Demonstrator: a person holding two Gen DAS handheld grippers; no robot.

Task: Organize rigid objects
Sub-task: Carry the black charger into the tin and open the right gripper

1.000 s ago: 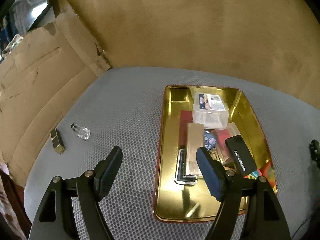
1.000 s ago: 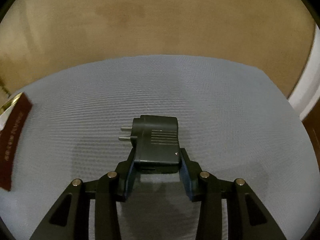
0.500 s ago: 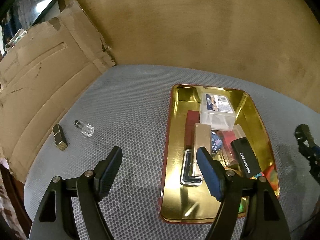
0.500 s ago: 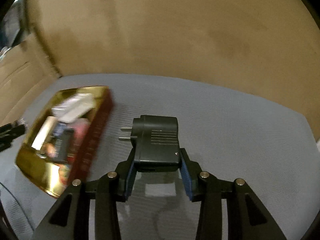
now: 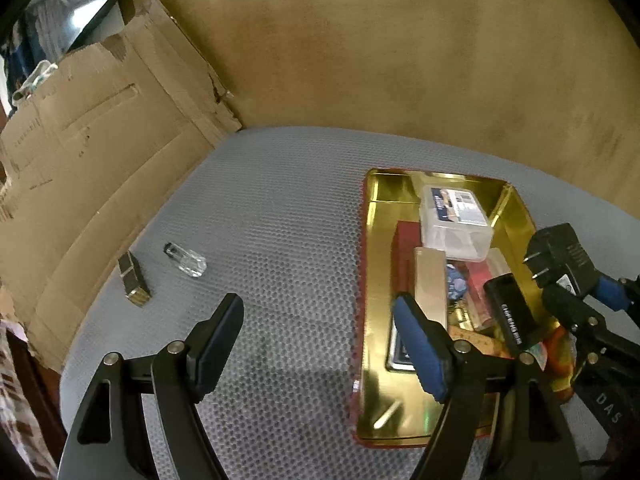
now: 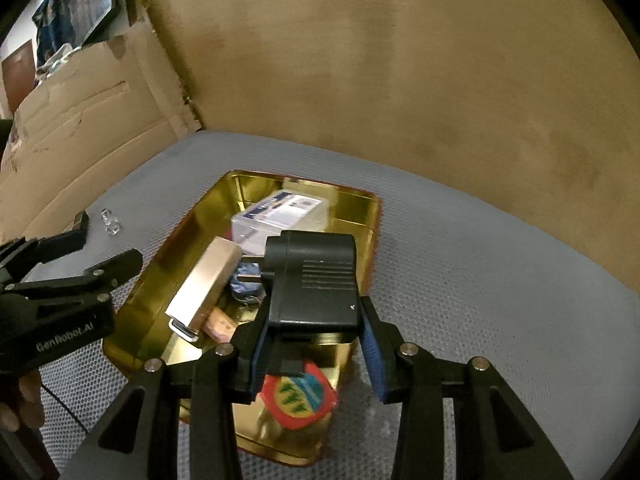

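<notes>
Grey honeycomb-mesh bench point(image 5: 280, 216), tan wall behind, torn corrugated cardboard sheet point(image 5: 92, 136) at 10 o'clock. One shallow rectangular gold tin tray point(image 5: 374, 280) with red outer rim, glossy inside. In the tray: one clear plastic lidded box point(image 5: 456, 220) with a printed label at 12 o'clock, one long champagne metal bar point(image 6: 206, 284), one black slab lettered white point(image 5: 512, 316), one round red-and-green badge point(image 6: 298, 396) at 6 o'clock, plus small blue and red bits too jumbled to count. Off the tray at 9 o'clock: one small clear glass bottle point(image 5: 186, 260), one dark square-section tube with gold end point(image 5: 134, 280), just beside each other, apart.

Right tongs point(image 6: 316, 350) clamped on one matte black wall charger point(image 6: 314, 284), two flat metal prongs pointing to 9 o'clock, held above the tray's right half. Left tongs point(image 5: 316, 344) spread wide, holding nothing, blue pads, over the bench by the tray's left rim.
</notes>
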